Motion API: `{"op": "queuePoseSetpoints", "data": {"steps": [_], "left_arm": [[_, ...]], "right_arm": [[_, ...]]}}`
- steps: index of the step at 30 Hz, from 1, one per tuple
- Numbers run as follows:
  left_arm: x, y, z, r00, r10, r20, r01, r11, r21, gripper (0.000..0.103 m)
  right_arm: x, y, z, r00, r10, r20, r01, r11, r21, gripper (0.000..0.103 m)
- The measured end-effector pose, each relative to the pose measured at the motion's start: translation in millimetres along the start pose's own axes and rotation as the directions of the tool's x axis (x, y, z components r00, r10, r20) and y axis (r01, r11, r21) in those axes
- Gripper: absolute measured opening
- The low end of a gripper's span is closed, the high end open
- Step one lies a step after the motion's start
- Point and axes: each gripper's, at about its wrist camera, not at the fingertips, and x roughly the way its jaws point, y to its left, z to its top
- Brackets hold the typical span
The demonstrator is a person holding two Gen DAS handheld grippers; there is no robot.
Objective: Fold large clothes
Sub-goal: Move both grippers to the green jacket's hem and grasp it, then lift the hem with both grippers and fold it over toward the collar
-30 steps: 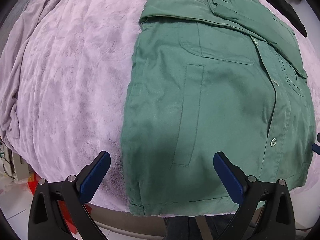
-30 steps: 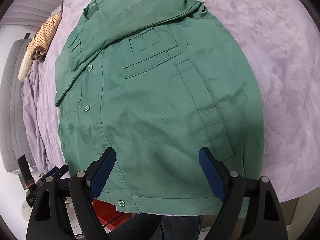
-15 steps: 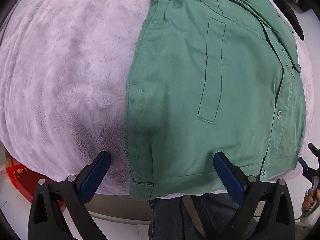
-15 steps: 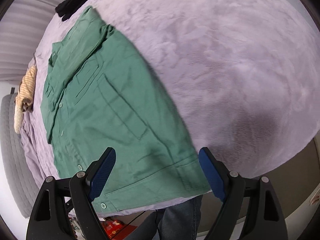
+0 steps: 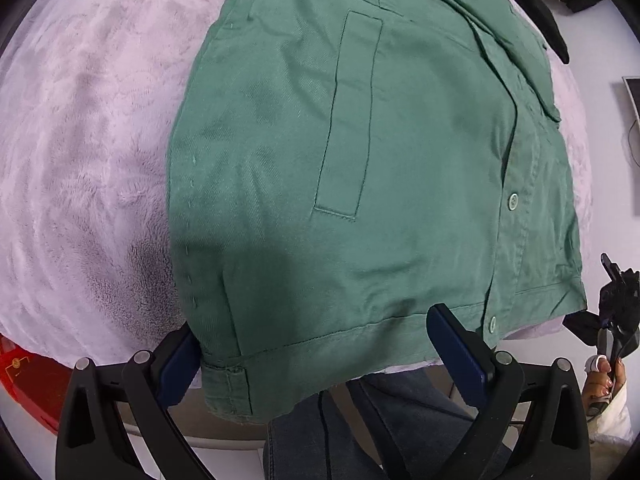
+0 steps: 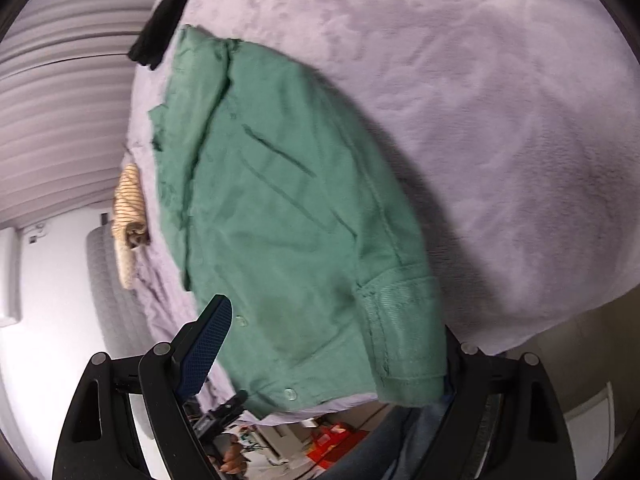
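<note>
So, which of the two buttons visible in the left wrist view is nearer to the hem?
The lower button, beside the hem band of the green jacket; the other sits higher up.

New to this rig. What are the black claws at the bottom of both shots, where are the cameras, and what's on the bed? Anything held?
No robot here: a person carries a handheld two-finger gripper in each hand, each with a fisheye camera looking along its fingers. One picture comes from the left gripper, the other from the right gripper. On the lilac blanket lies a green jacket, partly folded. Both grippers are open, straddling the jacket's near hem corners, one at each end. Nothing is clamped yet. Further off lie a black garment and a striped cloth.
</note>
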Motion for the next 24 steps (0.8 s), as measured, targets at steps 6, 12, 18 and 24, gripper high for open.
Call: {"op": "queuePoseSetpoints", "data": {"steps": [6,12,18,24], "left_arm": [[11,8,-2,0.998,0.037,-0.046,-0.036,0.999,0.007,0.103],[5,-10,-2,0.997,0.078,0.008,-0.078,0.996,0.040,0.069],[-29,-9,4,0.988,-0.151,0.019,0.151,0.988,0.009,0.017],[-93,-25,33,0.940,-0.300,0.162,0.311,0.949,-0.049,0.017]], "right_arm": [[14,4,-3,0.999,-0.039,-0.024,0.038,0.999,-0.015,0.088],[17,-16,-12,0.998,-0.057,-0.019,0.057,0.997,0.041,0.088],[9,-16,-12,0.995,0.102,0.020,-0.103,0.991,0.087,0.006],[-7,41,10,0.950,0.312,0.023,-0.313,0.950,0.019,0.006]]}}
